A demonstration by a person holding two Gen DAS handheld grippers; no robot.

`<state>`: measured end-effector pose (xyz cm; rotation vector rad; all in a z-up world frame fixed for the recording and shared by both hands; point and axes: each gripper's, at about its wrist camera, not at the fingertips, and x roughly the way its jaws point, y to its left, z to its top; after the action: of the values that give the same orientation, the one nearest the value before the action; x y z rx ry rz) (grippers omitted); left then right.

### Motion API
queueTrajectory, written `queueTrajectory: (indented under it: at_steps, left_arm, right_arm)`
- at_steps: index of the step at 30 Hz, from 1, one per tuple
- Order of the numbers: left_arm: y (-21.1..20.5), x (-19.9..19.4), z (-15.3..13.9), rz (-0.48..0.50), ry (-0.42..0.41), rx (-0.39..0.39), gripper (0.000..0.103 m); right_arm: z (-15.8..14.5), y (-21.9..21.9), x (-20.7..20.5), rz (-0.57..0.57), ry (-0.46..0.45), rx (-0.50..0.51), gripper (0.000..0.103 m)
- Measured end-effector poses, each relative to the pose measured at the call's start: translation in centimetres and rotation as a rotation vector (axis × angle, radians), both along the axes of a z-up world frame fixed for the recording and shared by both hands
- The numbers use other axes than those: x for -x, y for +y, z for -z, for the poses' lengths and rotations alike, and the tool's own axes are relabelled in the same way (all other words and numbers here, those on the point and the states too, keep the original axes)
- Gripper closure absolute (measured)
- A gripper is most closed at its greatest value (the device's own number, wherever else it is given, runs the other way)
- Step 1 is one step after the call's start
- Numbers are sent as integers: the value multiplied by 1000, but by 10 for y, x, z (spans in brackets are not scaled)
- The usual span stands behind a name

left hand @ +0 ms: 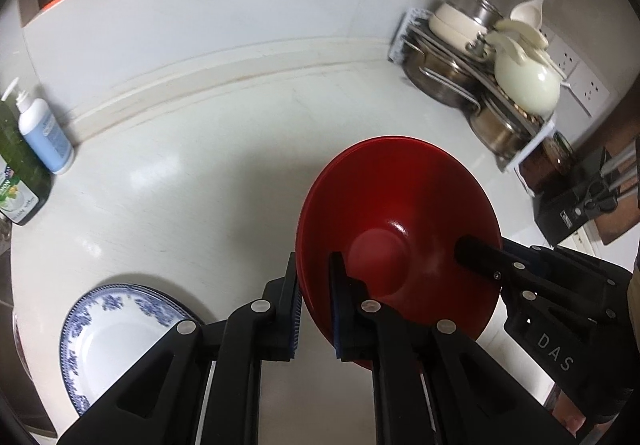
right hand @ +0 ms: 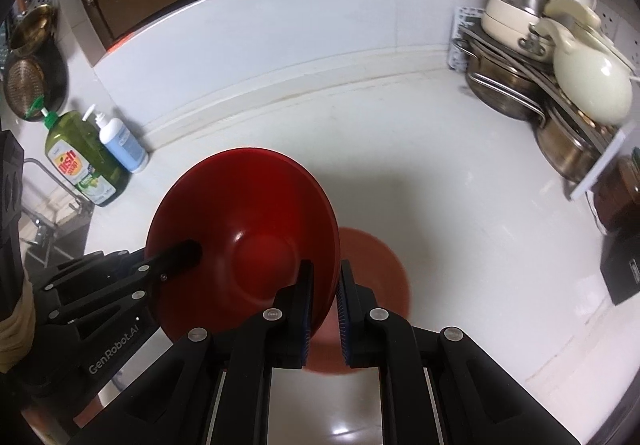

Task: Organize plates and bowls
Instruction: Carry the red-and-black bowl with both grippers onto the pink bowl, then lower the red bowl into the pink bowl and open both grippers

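Two hand-held grippers clamp one red bowl [left hand: 400,229] by opposite rims above the white surface [left hand: 220,173]: left hand-held gripper [left hand: 314,301] narrow on the near-left rim, right hand-held gripper [right hand: 324,305] narrow on the right rim. Blue-patterned plate [left hand: 120,333] lies on the surface at lower left; reddish plate [right hand: 372,277] lies beneath the bowl.

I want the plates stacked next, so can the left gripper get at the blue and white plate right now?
Probably not yet. The left gripper is shut on the red bowl's rim, shared with the right gripper. The blue and white plate lies uncovered on the counter beside it.
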<state>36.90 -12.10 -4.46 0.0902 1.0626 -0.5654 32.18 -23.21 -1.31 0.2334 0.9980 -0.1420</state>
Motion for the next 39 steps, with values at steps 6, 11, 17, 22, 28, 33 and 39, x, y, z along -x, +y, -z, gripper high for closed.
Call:
queueTrajectory:
  at_steps: [6,11,17,22,28,33,39]
  left_arm:
    - [-16,4,15,20,35,-31,90]
    - [-25,6,26,28,54,-59,90]
    - [-32,5,38,29,76,-92,90]
    - [-37,6,44,31,79,-114,90]
    - [-39,5,49,27,93,-124,90]
    - [-42,3,50,30,97,-122,87]
    - [-43,2,42,29,49,-126,76]
  right_arm:
    - [12,-16,9,22,26,-8,90]
    - [24,-24,11,22,55,-12,90]
    - [38,-34,10,23,86,-30,90]
    - [47,-39,8,17,105,-39,90]
    - [55,-43,9,12,122,-53,90]
    - [58,-43,9,9,132,-47,90]
    - [60,-44,8,6,131,-26,89]
